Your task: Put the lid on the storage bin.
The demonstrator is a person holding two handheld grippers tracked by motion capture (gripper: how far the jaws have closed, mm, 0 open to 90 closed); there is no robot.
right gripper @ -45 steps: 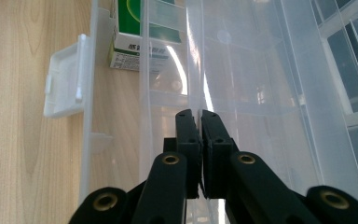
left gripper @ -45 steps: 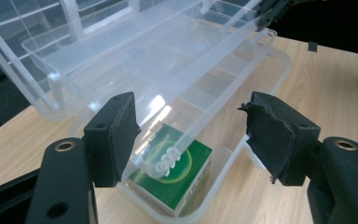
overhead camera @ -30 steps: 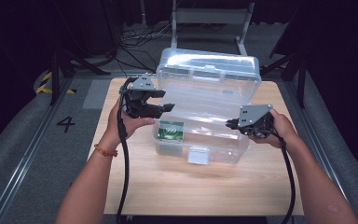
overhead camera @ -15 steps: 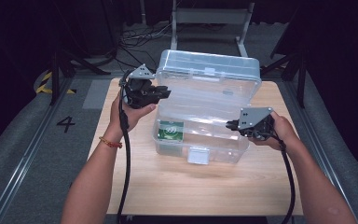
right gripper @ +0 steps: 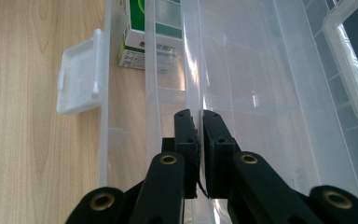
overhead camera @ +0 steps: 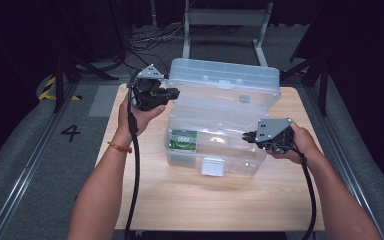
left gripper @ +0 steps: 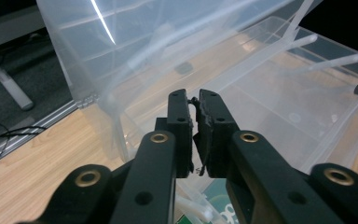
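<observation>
Two grippers at work: one in each of the person's hands, both on a clear plastic case.
Table: pale wood top, with the case standing around its middle, nearer the far edge than the near one.
Clear case: see-through tub with a white latch tab on the wall facing the near edge; a shallow clear tray sits in its top.
Lid: hinged along the far side and raised, leaning back toward the far edge.
Green and white box: inside the tub at its left end, seen through the front wall.
Left gripper: at the case's far left corner, beside the left end of the lid; its jaws have just been closing, and in the left gripper view they stand nearly together with the clear plastic edge of the lid between them.
Right gripper: at the case's right end, toward the near edge; in the right gripper view its jaws are clamped on the thin clear rim of the case.
</observation>
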